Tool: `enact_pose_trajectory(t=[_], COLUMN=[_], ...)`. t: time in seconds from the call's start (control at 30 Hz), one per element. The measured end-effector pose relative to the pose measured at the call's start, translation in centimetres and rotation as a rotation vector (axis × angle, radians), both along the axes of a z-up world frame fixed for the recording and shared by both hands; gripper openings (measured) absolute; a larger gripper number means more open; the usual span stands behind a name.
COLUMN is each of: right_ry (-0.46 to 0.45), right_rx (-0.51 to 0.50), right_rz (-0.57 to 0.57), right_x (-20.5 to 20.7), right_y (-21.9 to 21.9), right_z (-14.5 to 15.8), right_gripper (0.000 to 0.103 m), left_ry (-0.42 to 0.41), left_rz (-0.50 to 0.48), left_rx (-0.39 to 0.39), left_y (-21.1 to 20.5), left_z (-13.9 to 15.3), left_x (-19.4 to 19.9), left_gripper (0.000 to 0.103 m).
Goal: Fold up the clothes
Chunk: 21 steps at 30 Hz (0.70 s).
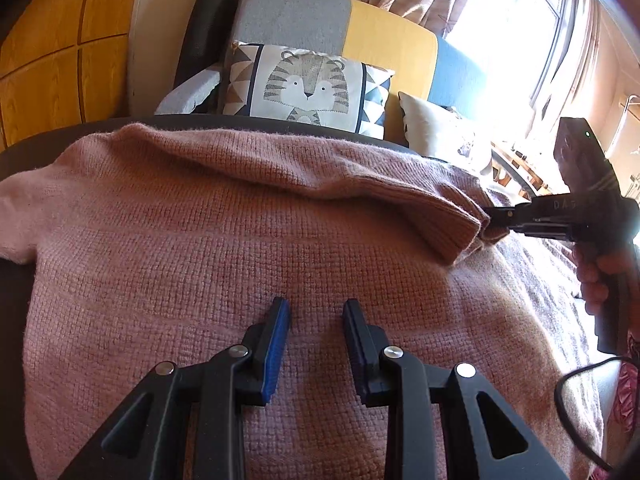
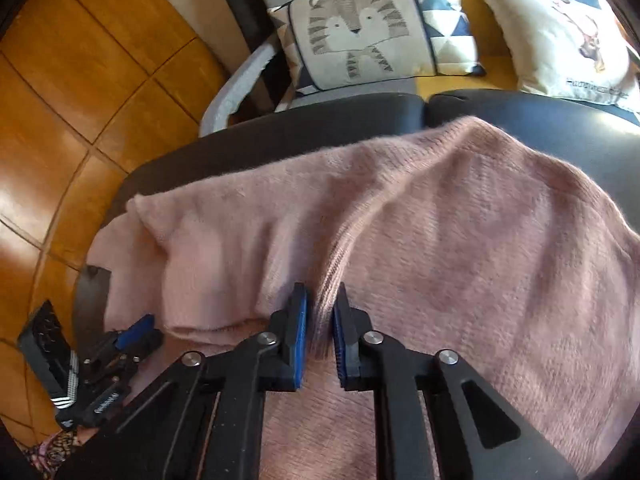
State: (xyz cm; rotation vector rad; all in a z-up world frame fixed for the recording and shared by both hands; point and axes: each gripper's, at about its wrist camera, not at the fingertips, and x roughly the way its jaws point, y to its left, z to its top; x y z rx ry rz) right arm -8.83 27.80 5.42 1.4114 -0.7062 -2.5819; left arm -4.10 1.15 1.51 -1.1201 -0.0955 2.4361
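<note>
Your right gripper (image 2: 320,336) pinches the sweater (image 1: 200,240) cuff (image 1: 460,232) at 3 o'clock, left gripper (image 1: 316,344) jaws spread, empty; body unfolded.

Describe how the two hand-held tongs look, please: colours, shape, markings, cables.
Both the left tongs and the right tongs are black plastic with blue ribbed pads and round silver pivot pins. The right one has a pistol handle, faint pale lettering, a green light and a black cable.

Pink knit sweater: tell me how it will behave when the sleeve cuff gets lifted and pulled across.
The pink knit sweater probably hangs floppy: it already lies in soft folds. The sleeve cuff, pinched in the right gripper, may stretch, since the knit looks loose. Its fuzzy surface likely clings to itself, so layers may drag along rather than slide.
</note>
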Motion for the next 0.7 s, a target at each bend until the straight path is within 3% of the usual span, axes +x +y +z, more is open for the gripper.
enact_pose_trajectory(t=[0.13, 0.33, 0.57, 0.67, 0.7], right_ry=[0.027, 0.078, 0.091, 0.091, 0.093], right_rx=[-0.111, -0.251, -0.213, -0.141, -0.109], right_rz=[-0.013, -0.131, -0.218, -0.241, -0.248], right_x=[-1.8, -7.0, -12.0, -13.4, -13.6], right_y=[1.1, 4.1, 5.7, 6.0, 6.0], right_z=[1.4, 3.5, 3.7, 3.2, 3.2], right_gripper=[0.006, 0.006, 0.006, 0.012, 0.021], left_ry=[-0.003, 0.009, 0.024, 0.027, 0.027], left_rz=[0.001, 0.003, 0.006, 0.007, 0.007], left_rx=[0.024, 0.033, 0.037, 0.046, 0.050], left_y=[-0.4, -0.6, -0.8, -0.9, -1.0], left_z=[-0.4, -0.8, -1.1, -1.2, -1.3], left_x=[-0.3, -0.3, -0.3, -0.4, -0.3], left_gripper=[0.028, 0.028, 0.028, 0.028, 0.028])
